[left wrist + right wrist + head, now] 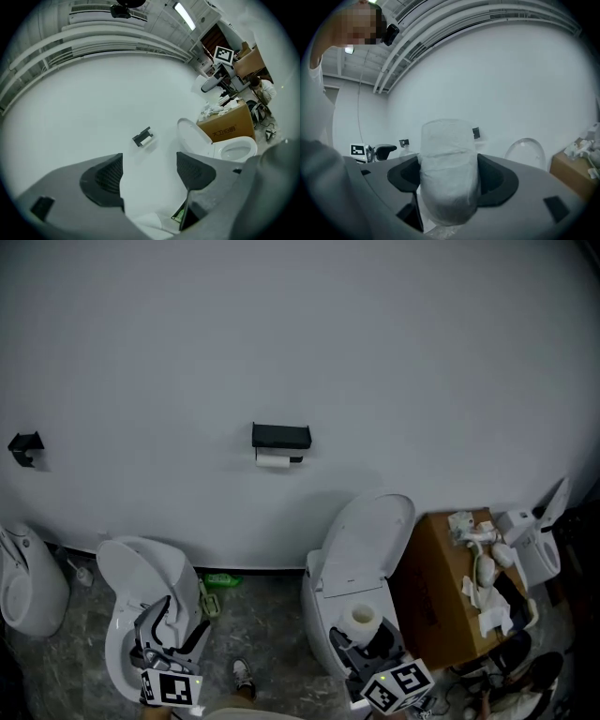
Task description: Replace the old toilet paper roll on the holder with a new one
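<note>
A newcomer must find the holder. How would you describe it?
On the white wall, look above the toilet beside the cardboard box. The holder is the black shelf with a white roll beneath; the other black bracket is smaller, far left.

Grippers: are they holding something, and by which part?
The right gripper grips the toilet paper roll by its curved sides, one pad on each. The left gripper holds nothing; its jaws stand apart.

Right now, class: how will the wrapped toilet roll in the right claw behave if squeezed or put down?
The roll looks soft, so the right claw probably dents it. Its smooth wrapper may slip. Round, it would likely roll if laid sideways.
</note>
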`<state>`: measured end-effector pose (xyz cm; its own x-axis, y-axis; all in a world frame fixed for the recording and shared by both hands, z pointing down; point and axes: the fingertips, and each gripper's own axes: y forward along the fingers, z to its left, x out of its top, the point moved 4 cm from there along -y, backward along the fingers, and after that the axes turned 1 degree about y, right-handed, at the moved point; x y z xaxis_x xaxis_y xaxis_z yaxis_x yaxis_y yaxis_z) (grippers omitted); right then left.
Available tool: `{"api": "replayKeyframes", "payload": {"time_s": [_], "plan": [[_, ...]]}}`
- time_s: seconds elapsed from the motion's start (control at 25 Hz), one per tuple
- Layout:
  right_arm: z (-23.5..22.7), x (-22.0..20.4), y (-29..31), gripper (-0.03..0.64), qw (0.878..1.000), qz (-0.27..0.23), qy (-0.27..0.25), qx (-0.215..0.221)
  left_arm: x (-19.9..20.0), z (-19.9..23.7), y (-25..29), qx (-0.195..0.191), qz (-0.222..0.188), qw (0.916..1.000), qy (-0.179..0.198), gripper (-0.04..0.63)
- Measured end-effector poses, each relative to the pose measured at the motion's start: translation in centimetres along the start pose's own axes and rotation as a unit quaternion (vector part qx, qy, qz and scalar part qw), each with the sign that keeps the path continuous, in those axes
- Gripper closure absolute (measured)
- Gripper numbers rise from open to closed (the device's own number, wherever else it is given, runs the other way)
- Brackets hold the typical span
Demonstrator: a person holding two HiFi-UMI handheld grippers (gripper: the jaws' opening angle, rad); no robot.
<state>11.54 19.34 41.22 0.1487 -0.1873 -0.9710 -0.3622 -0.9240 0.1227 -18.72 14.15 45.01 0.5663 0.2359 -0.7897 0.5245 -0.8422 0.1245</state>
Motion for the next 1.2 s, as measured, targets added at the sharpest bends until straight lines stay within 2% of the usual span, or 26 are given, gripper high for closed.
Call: {"api": "replayKeyframes", "payload": {"time_s": [0.2,0.36,0.64,0.84,1.0,1.2], "plan": [[0.0,3.1,9.4,0.287,1.000,-0.001,-0.015,-0.014,-2.4,6.7,7.9,-0.021,-0.020,0.9996,0.005,0.253],[-0.2,3.8,13.5,0.287,0.999,0.010,-0.020,-0.032,-3.9,9.1,12.6,-0.047,-0.033,0.9983,0.009,0.253],[-3.6,4.0,16.6,0.287,0.998,0.024,-0.001,-0.064,-4.2,9.3,18.4,-0.077,-0.042,0.9961,0.000,0.253],[-6.6,5.7,19.5,0.287,0.999,0.006,-0.007,-0.040,-2.6,9.5,21.5,-0.063,-0.042,0.9969,0.018,0.253],[-8.6,7.3,21.6,0.287,1.000,-0.003,-0.018,-0.011,-1.9,9.4,23.2,-0.051,-0.026,0.9980,0.027,0.253],[-11.6,7.6,22.4,0.287,1.000,-0.004,-0.009,-0.004,-1.3,8.5,26.0,-0.049,-0.011,0.9978,0.042,0.253]]}}
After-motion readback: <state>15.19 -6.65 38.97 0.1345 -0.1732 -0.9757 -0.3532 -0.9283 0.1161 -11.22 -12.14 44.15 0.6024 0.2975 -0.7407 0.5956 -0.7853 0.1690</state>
